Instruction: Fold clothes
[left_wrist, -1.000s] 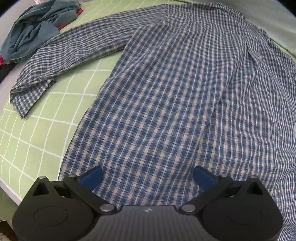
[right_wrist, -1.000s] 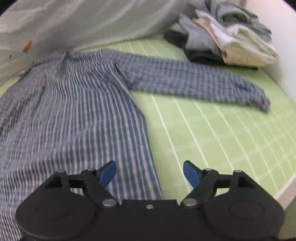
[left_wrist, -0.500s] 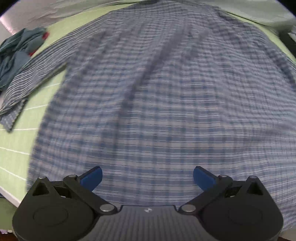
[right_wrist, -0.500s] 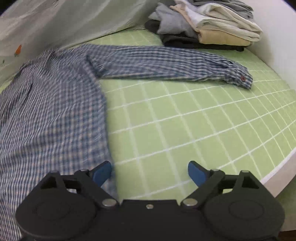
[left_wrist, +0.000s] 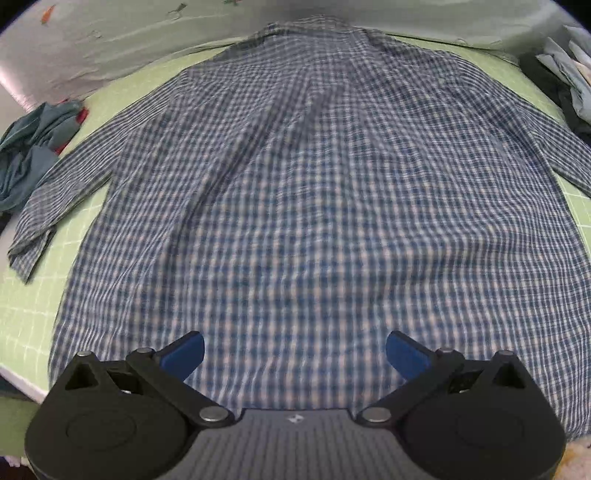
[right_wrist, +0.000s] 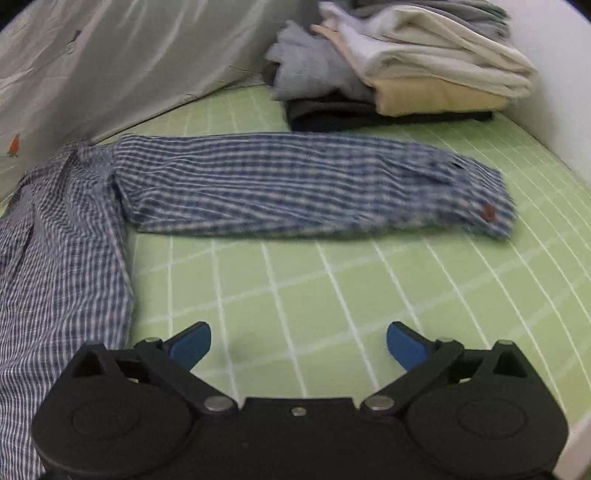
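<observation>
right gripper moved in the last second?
Yes. The right gripper has swung right: earlier the plaid shirt's side edge lay between its fingers, now only green sheet does, and the folded stack looms nearer.

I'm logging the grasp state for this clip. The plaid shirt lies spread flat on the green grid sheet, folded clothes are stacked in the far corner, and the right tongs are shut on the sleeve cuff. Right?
Not quite. The right tongs are open and hold nothing, over bare green grid sheet; the sleeve cuff lies apart, farther ahead, as the right wrist view shows. The plaid shirt and folded clothes are as you say.
</observation>
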